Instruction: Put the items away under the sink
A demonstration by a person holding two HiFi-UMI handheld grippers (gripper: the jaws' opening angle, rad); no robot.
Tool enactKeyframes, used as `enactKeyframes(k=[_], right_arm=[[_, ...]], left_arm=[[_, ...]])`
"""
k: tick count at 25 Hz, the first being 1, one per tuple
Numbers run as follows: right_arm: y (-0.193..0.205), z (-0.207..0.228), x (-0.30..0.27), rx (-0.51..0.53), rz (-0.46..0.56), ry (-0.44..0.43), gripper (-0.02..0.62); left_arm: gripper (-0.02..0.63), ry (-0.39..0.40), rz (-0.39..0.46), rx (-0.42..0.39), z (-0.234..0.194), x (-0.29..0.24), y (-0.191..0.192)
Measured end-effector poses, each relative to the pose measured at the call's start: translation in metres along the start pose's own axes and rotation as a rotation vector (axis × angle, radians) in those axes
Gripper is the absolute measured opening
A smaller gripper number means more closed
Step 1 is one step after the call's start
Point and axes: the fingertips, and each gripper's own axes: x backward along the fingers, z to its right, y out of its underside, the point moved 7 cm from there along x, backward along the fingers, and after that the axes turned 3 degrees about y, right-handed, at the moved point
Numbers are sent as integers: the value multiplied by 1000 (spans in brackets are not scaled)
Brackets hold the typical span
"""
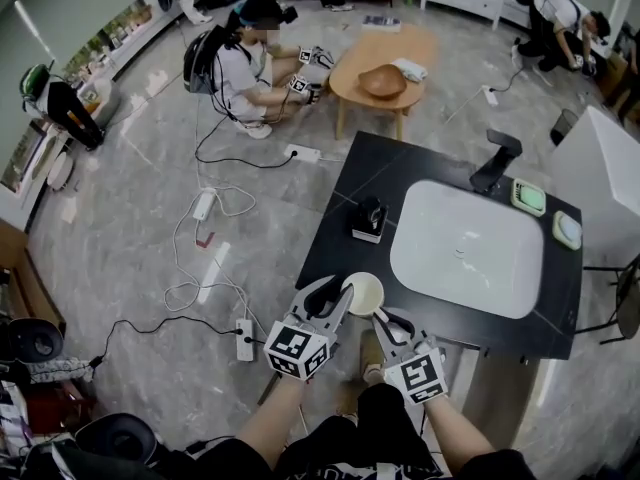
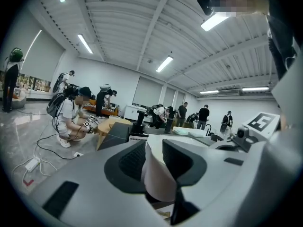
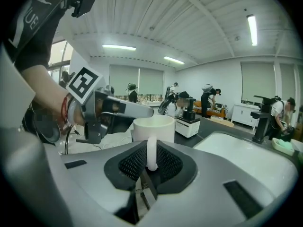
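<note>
Lower centre, head view: the left gripper has its jaws slightly parted astride the wall of the white mug, not clamping it. The mug sits at the black counter's near edge, its interior plain white. The right gripper pinches the mug's handle. Right: white sink.

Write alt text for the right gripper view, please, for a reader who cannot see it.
The right claw is shut on the handle of a white ceramic mug at the edge of a black countertop, while the left claw meets the mug's rim from the left. A white rectangular sink basin lies to the right.
</note>
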Motion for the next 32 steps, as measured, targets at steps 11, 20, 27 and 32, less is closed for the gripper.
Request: enactKeyframes(k=[11, 20, 27, 32], right_arm=[[-4, 0, -3, 36, 11, -1, 57], [-8, -10, 10, 39, 50, 29, 57], [-1, -26, 39, 13, 83, 45, 57], [14, -37, 69, 1, 88, 72, 57]], left_arm=[[25, -64, -12, 63, -6, -8, -4], [20, -61, 55, 78, 5, 7, -12], [20, -24, 85, 83, 31, 25, -9], [20, 23, 82, 82, 59, 32, 2]])
